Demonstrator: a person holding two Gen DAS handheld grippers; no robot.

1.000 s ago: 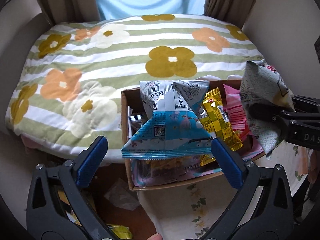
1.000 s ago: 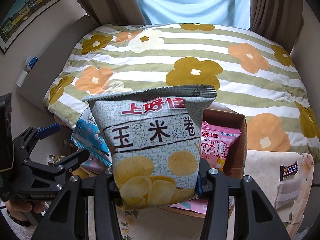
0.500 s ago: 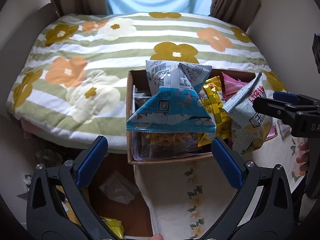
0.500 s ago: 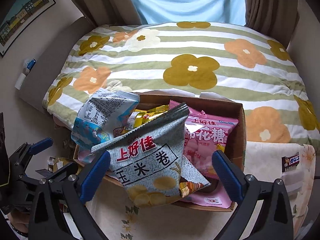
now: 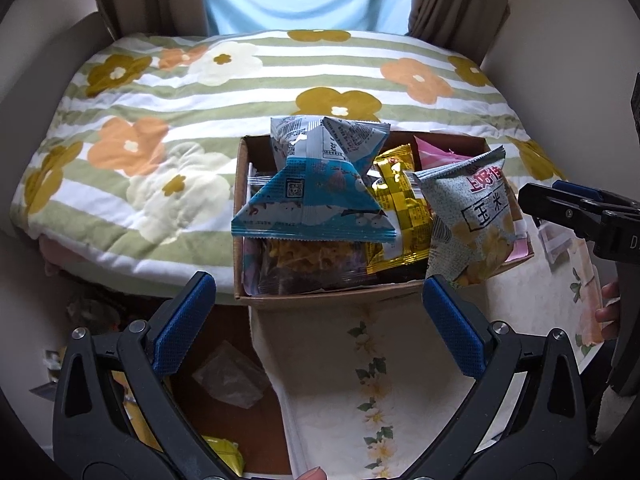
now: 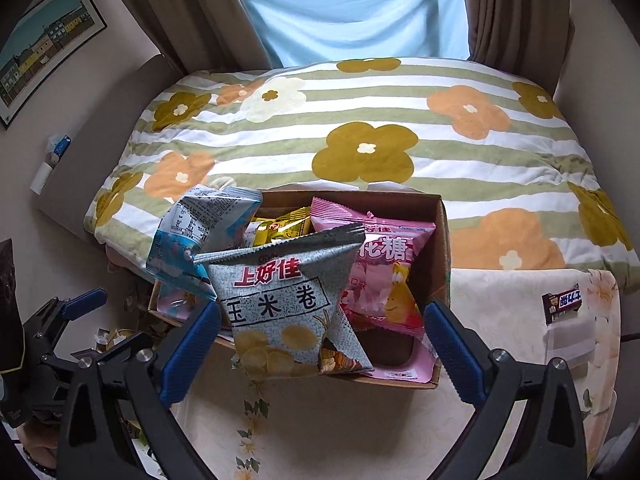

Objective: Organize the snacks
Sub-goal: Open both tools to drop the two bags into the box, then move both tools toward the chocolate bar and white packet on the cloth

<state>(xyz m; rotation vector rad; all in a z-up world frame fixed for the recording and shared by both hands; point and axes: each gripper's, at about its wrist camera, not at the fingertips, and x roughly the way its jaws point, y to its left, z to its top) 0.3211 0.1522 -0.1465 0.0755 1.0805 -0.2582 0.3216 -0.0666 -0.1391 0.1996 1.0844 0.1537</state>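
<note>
Your left gripper (image 5: 316, 320): jaws apart, nothing between. Cardboard box (image 6: 442, 240) at the bed's edge holds, left to right: blue packet (image 6: 188, 248), yellow packet (image 6: 280, 230), grey corn-roll bag (image 6: 288, 304) leaning over the front wall, pink marshmallow bag (image 6: 384, 276). Your right gripper (image 6: 320, 344): jaws apart, clear of the bag. Left to stow: chocolate bar (image 6: 562, 306) on the cloth. Lower box contents hidden.
</note>
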